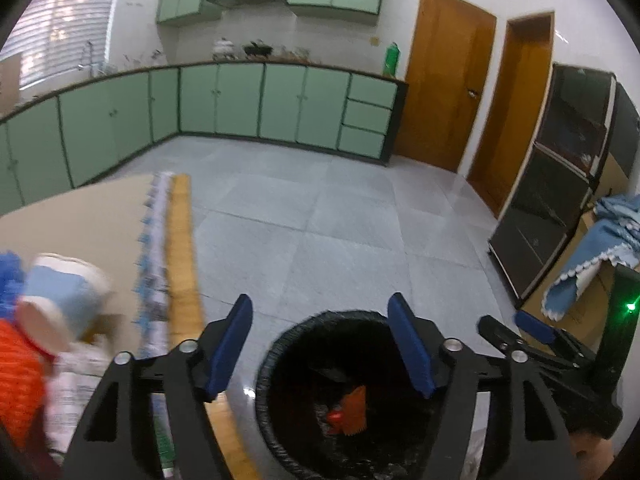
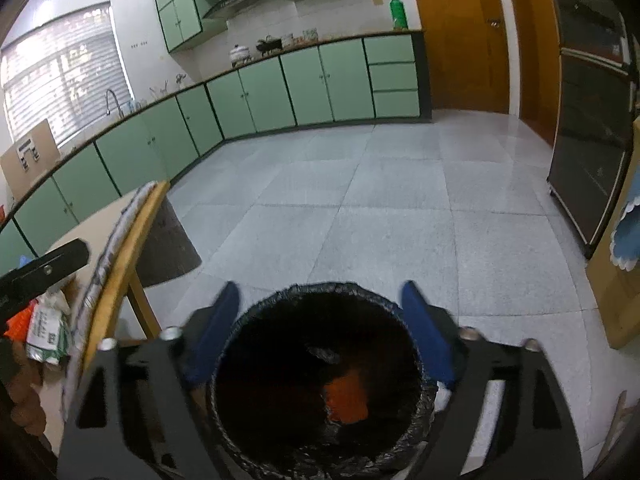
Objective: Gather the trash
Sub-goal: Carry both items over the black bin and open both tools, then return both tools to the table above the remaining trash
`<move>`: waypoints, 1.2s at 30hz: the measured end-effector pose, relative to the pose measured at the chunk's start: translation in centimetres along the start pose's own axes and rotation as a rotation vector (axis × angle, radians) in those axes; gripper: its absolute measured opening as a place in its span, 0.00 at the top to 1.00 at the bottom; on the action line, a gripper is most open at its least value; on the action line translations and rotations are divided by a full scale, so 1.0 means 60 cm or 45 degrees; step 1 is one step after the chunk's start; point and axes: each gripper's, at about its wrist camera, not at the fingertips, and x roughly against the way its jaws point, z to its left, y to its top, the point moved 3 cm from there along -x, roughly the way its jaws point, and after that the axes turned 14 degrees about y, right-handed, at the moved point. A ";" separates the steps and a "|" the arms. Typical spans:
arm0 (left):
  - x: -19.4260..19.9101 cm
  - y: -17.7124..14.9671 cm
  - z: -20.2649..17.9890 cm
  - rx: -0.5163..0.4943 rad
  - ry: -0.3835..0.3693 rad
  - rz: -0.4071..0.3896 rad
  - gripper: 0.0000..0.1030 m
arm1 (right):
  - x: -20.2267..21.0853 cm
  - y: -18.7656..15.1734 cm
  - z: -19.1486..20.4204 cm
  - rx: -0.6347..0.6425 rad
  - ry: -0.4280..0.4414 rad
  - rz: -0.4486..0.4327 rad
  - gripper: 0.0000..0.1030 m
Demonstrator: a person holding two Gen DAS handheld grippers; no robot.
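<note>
Both claws spread wide over a black-lined trash bin with orange litter inside.

The trash bin [image 1: 340, 396] stands on the grey tiled floor [image 1: 320, 220], just beside the wooden edge of the bench [image 1: 182, 248]; an orange wrapper [image 1: 352, 408] lies in its dark bottom, toward 5 o'clock from the bin's centre in the right wrist view. The left claw [image 1: 326, 350] is released, its blue pads far apart and holding nothing, the bin mouth showing between them. The right claw [image 2: 324, 336] is likewise released and empty, its pads flanking the bin rim at 9 and 3 o'clock. On the bench, at 9 o'clock of the left claw, a pale blue paper cup [image 1: 66, 300] lies tipped on its side beside something orange-red knitted [image 1: 18, 376].
</note>
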 end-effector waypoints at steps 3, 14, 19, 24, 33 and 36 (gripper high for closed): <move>0.049 0.010 0.048 0.034 0.090 -0.070 0.26 | 0.020 0.009 0.035 0.026 0.016 -0.056 0.12; 0.200 -0.014 0.252 0.160 0.431 -0.200 0.24 | 0.053 0.014 0.217 0.179 0.220 -0.161 0.12; 0.245 -0.045 0.343 0.223 0.579 -0.207 0.24 | 0.047 0.006 0.304 0.225 0.347 -0.147 0.12; 0.268 -0.071 0.408 0.266 0.675 -0.192 0.24 | 0.041 -0.002 0.384 0.265 0.457 -0.139 0.12; 0.278 -0.129 0.487 0.331 0.758 -0.128 0.24 | 0.015 -0.057 0.523 0.382 0.557 -0.049 0.12; 0.281 -0.152 0.501 0.339 0.772 -0.108 0.24 | 0.007 -0.081 0.556 0.423 0.576 -0.014 0.12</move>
